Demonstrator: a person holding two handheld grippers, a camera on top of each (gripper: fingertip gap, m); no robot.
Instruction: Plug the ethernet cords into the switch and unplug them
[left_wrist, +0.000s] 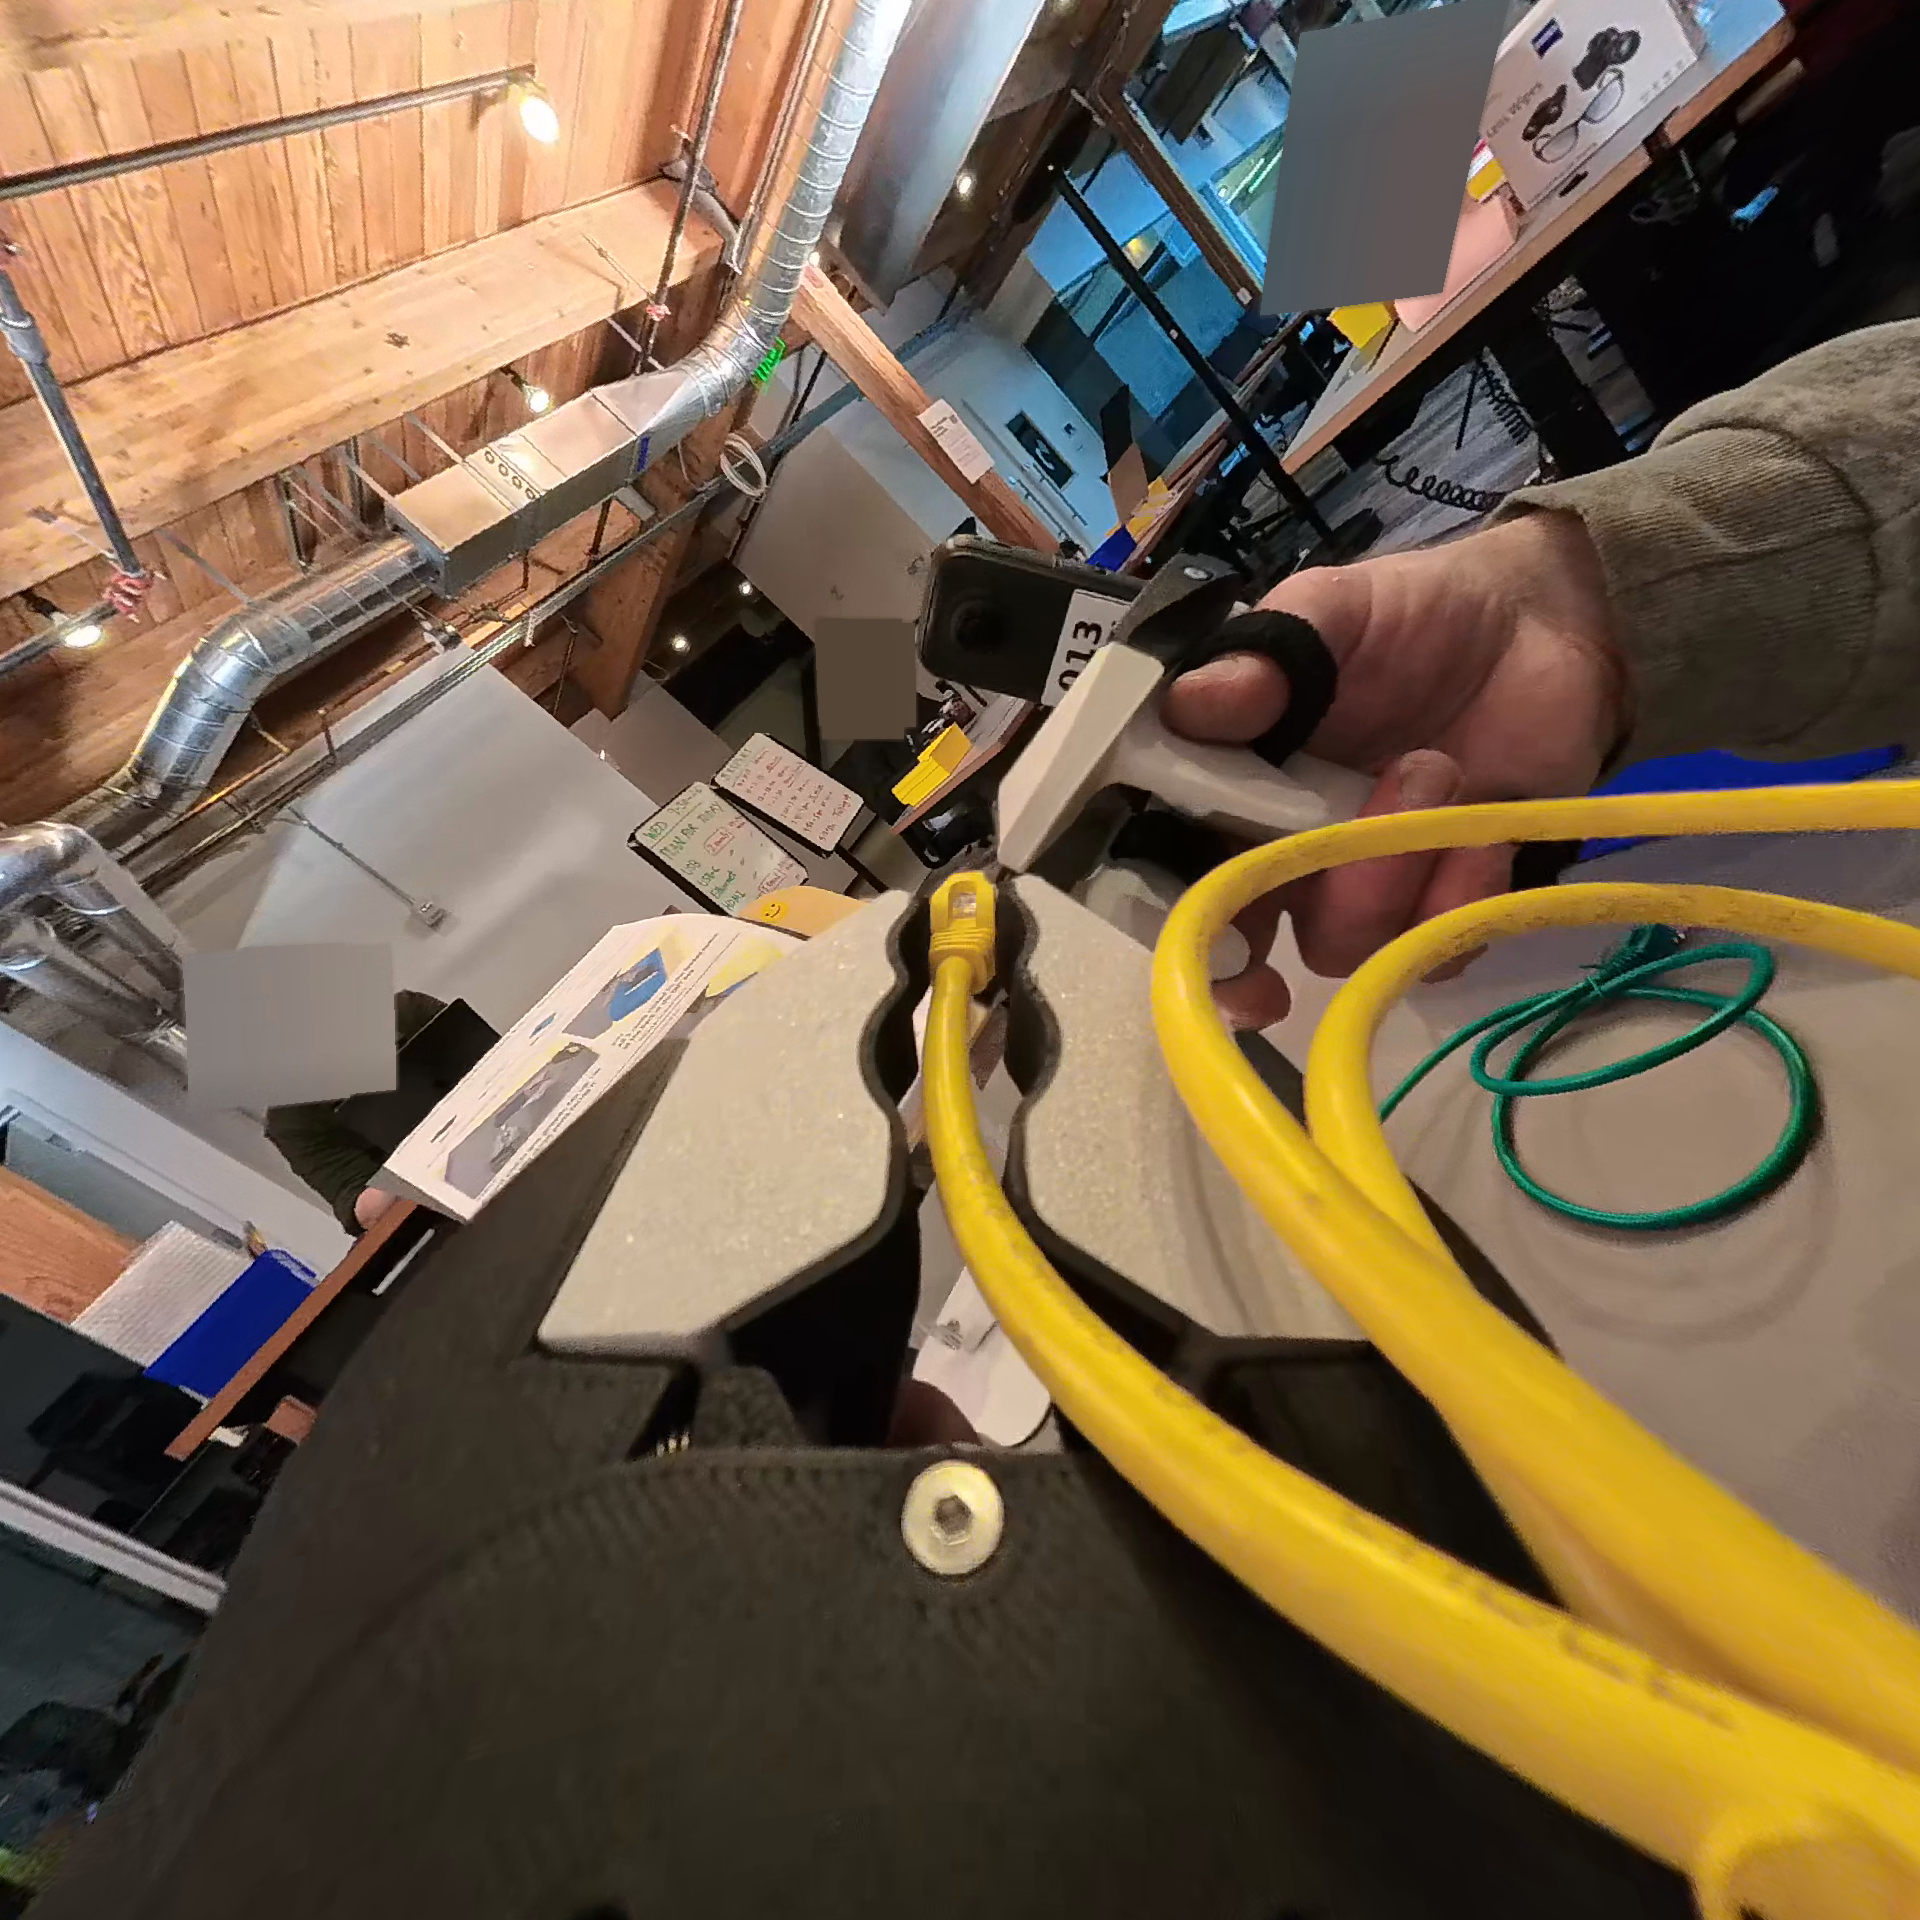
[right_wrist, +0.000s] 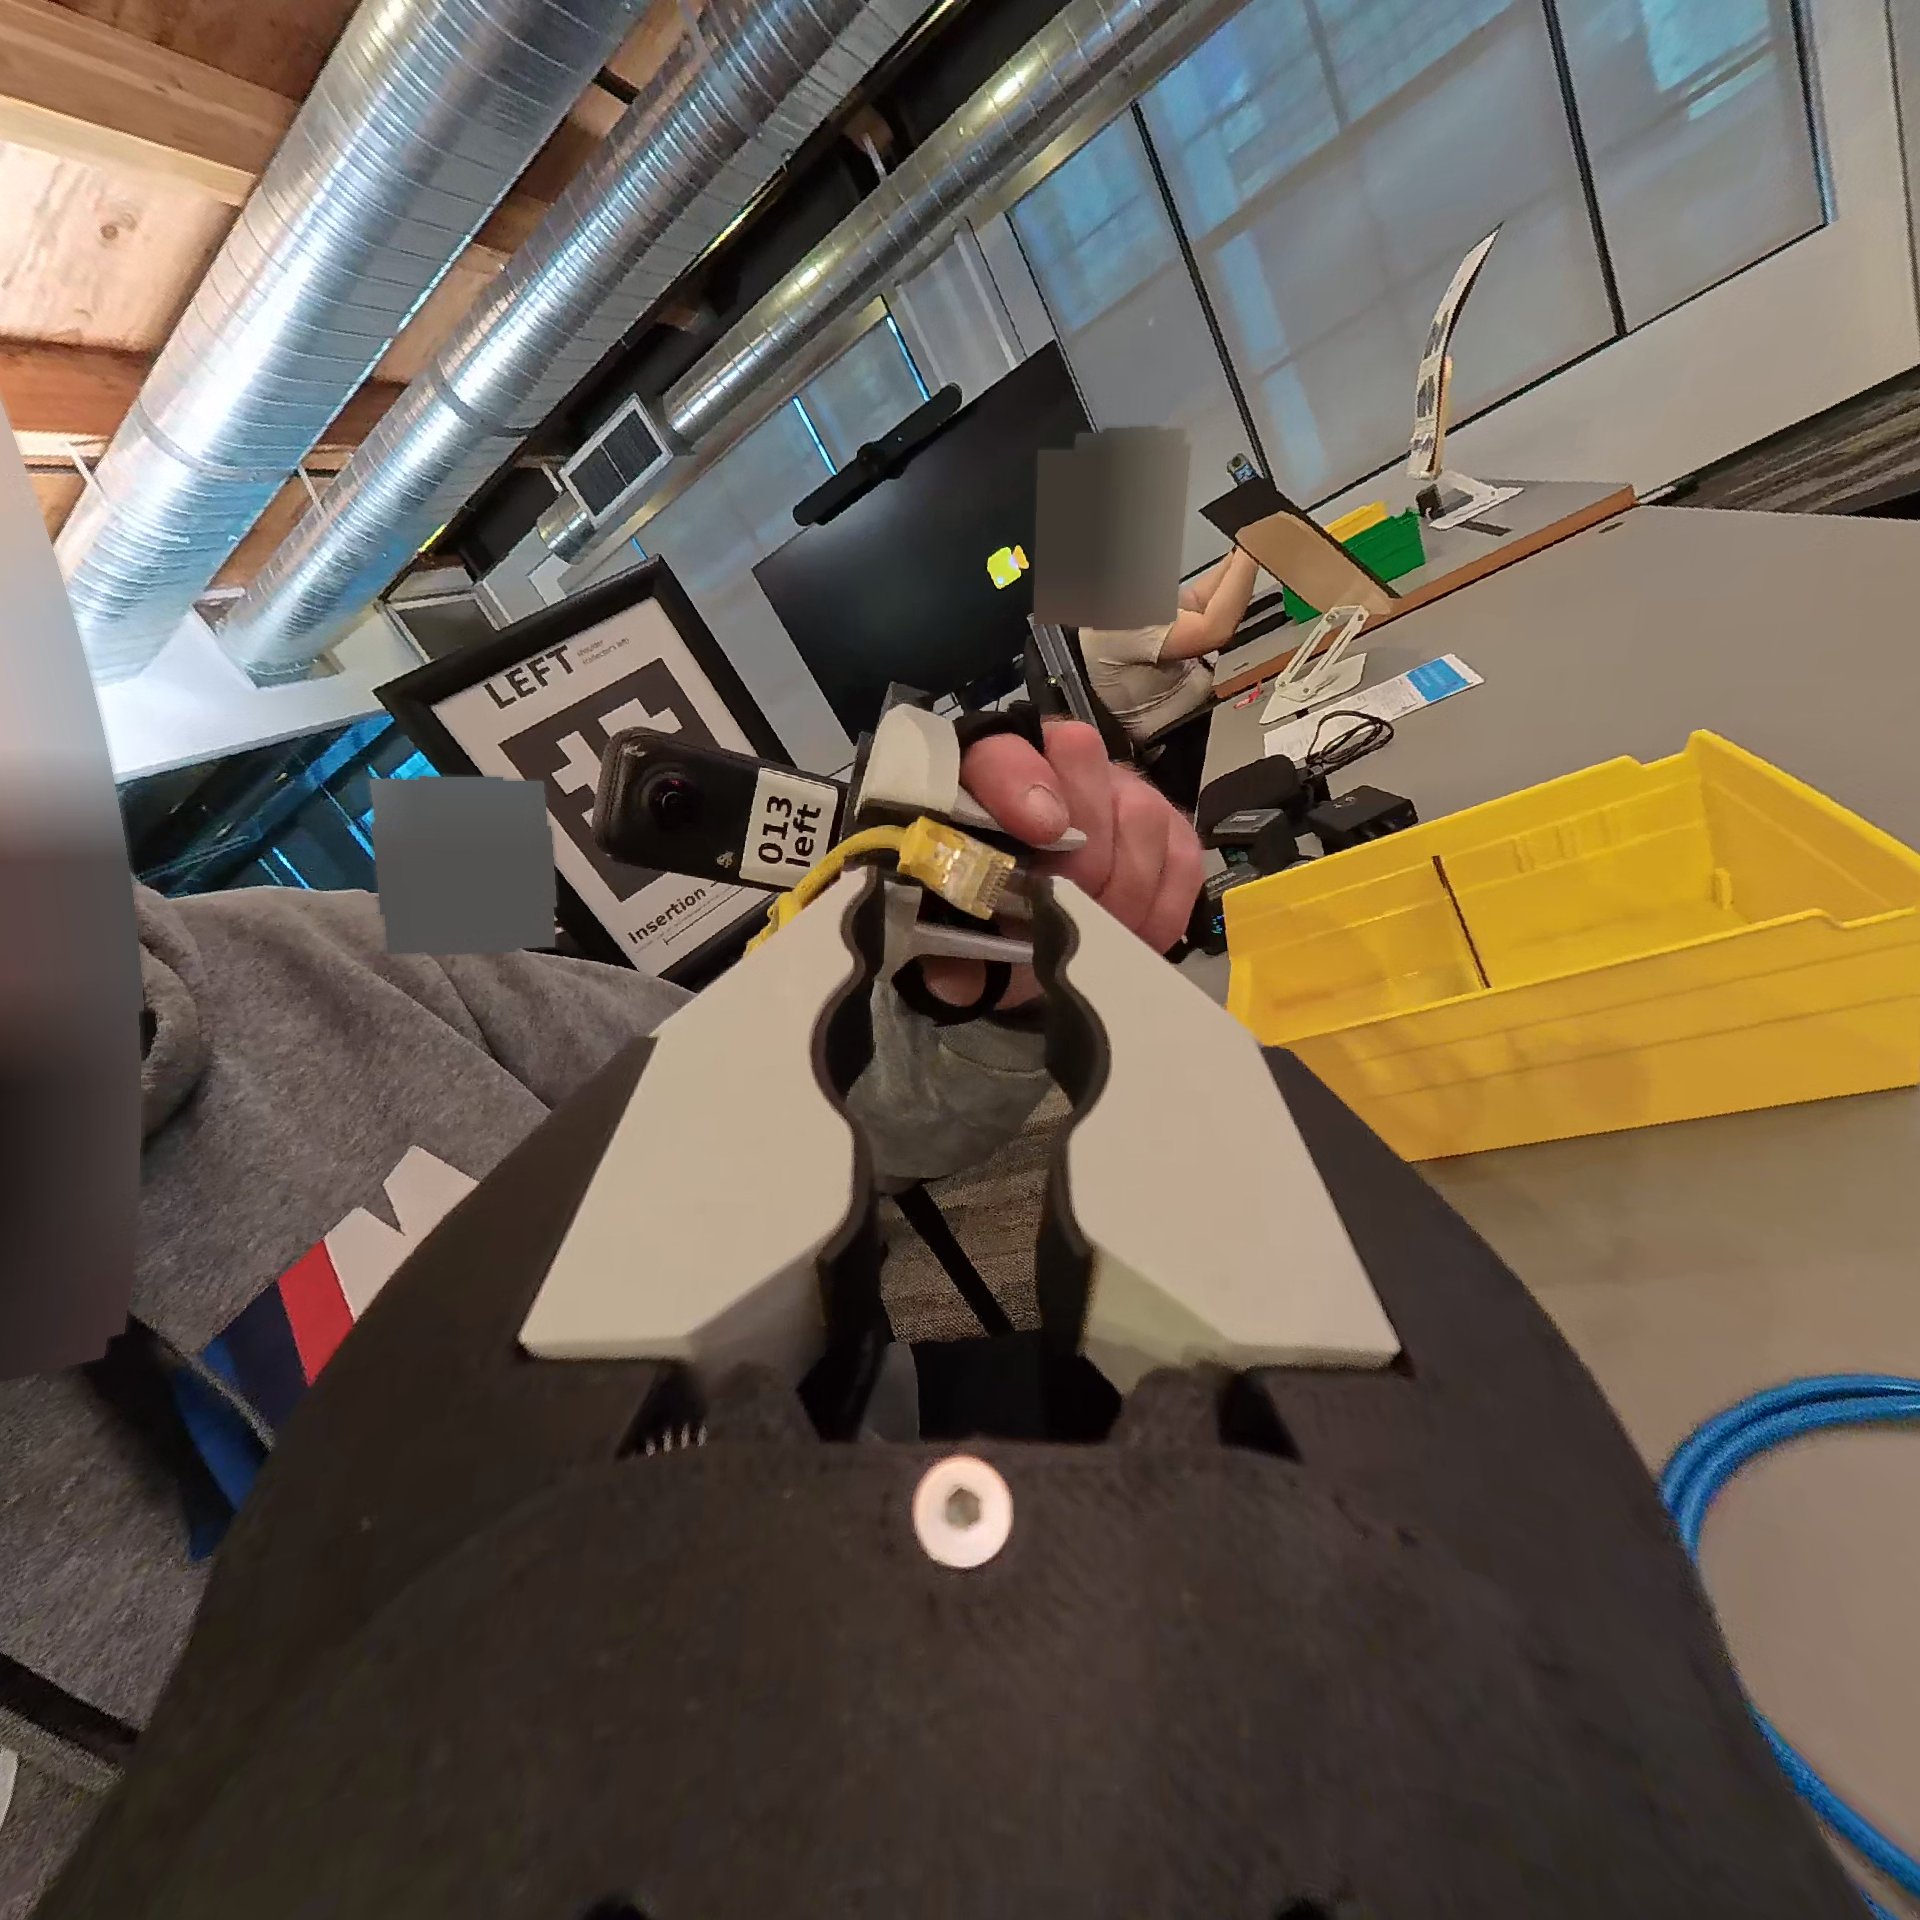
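Observation:
My left gripper is shut on the plug of a yellow ethernet cord, which loops off to the lower right. It is raised off the grey table. In the right wrist view the same plug sticks out of the left gripper and sits right at the tips of my right gripper. The right jaws stand about a plug's width apart. I cannot tell whether they touch the plug. One white finger of the right gripper reaches the plug's tip in the left wrist view. No switch is in view.
A coiled green cord lies on the table to the right. A yellow bin stands on the table, with a blue cord in front of it. A framed marker sign stands behind. People sit at other tables. My two grippers' fingertips are within a few centimetres of each other.

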